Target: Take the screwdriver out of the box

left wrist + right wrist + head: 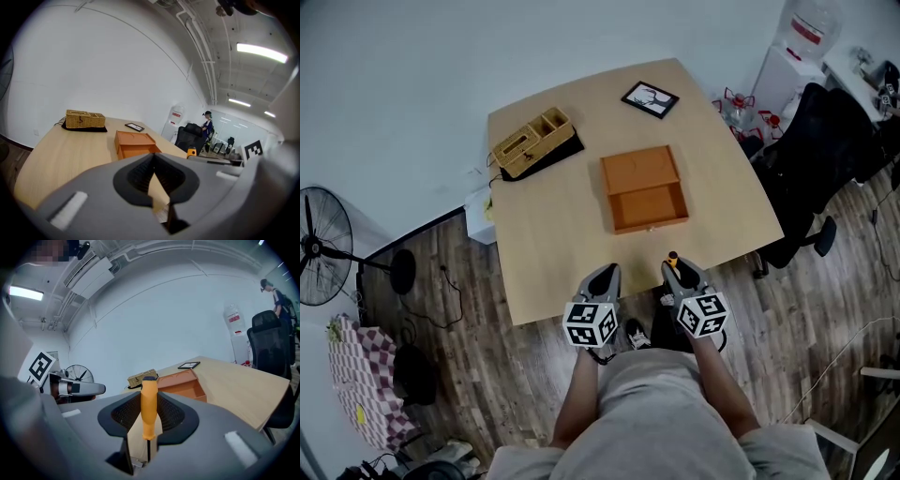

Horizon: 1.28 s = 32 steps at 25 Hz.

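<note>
The orange box [644, 190] lies open in the middle of the wooden table [553, 234], its lid folded back and its tray showing nothing inside; it also shows in the gripper views [133, 143] [183, 385]. My right gripper [680, 272] [149, 401] is shut on the orange-handled screwdriver [672, 256] [149, 408], which stands upright between the pads, black cap up. It hovers at the table's near edge, apart from the box. My left gripper [605, 274] [153, 161] is beside it, shut with nothing held.
A wicker basket [532, 141] on a black mat sits at the far left of the table, a framed picture [650, 98] at the far edge. A floor fan [323, 246] stands left, a black office chair [825, 159] and a water dispenser [802, 47] right.
</note>
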### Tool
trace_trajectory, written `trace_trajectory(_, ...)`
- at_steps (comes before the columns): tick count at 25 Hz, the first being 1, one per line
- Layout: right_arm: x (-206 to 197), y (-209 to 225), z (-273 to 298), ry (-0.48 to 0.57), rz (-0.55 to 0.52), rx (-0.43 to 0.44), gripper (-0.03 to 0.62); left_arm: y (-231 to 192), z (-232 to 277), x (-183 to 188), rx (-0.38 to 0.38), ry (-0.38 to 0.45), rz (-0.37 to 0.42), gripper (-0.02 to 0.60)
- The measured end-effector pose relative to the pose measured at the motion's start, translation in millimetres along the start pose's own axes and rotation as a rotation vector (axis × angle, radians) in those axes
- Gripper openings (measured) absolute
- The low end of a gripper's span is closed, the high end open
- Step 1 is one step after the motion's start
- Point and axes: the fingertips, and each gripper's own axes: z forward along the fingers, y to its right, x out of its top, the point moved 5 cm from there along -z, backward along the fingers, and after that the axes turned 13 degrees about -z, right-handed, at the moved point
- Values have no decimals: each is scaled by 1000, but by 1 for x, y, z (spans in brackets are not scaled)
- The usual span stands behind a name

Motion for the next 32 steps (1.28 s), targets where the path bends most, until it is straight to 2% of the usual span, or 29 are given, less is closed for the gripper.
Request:
trace_trajectory(12, 2, -9, 3, 8, -25, 16, 107, -7, -8, 4, 25, 31, 19, 55)
trace_trajectory(18, 1, -8, 3, 9, -32, 26, 107, -4, -7, 1, 22, 28, 20, 55)
trace_trajectory(24, 1, -9, 6, 6, -41, 26, 107, -2, -5, 1, 31, 14, 67, 55)
trace_trajectory(32, -1, -5, 8, -7, -63, 25, 107, 1, 2, 0, 20, 6, 62, 54)
